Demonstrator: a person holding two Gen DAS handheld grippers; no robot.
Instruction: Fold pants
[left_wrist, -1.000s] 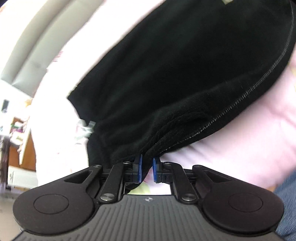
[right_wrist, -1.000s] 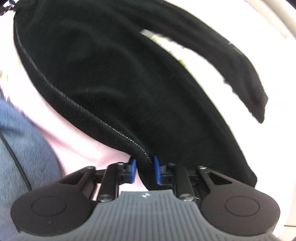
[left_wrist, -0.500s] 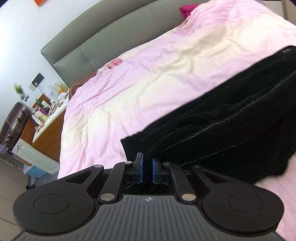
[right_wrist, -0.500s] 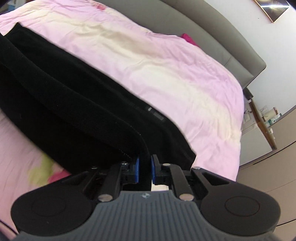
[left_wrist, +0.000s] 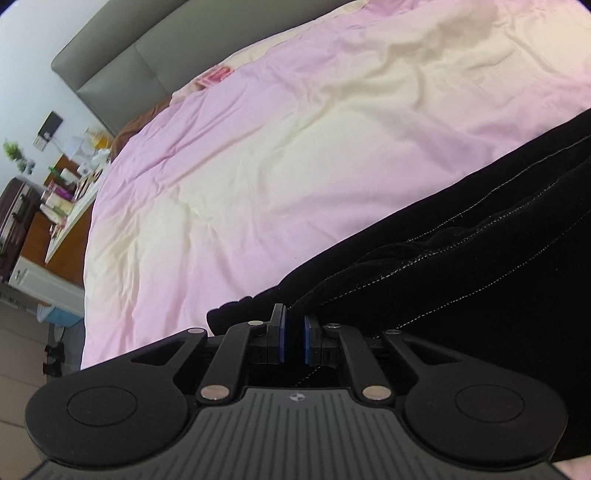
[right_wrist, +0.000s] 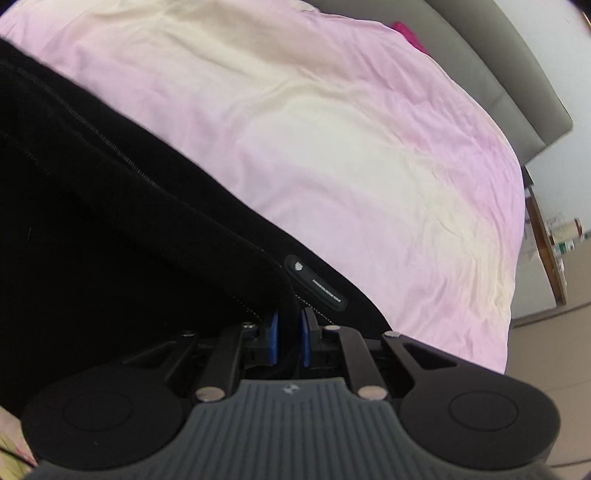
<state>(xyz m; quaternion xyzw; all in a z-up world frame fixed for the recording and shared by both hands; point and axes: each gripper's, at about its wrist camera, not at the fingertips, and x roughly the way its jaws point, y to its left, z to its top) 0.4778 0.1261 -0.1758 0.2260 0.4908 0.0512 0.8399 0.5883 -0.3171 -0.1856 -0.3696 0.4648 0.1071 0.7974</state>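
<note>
I see bright, even daylight on both feeds. The pink bedspread (left_wrist: 295, 155) washes out to cream glare mid-frame. The black pants (right_wrist: 92, 229) lose nearly all detail. Fisheye bending curves the headboard (left_wrist: 122, 62) at 11 o'clock; the right wrist view is slightly soft.

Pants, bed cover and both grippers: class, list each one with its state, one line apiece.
Pants: black, layered in folds, lying on the bed, held at two places.
Left gripper: shut on the pants' edge.
Right gripper: shut on a fold of the pants, beside the label.
Bed cover: pink and cream, spread out, lightly wrinkled.
</note>
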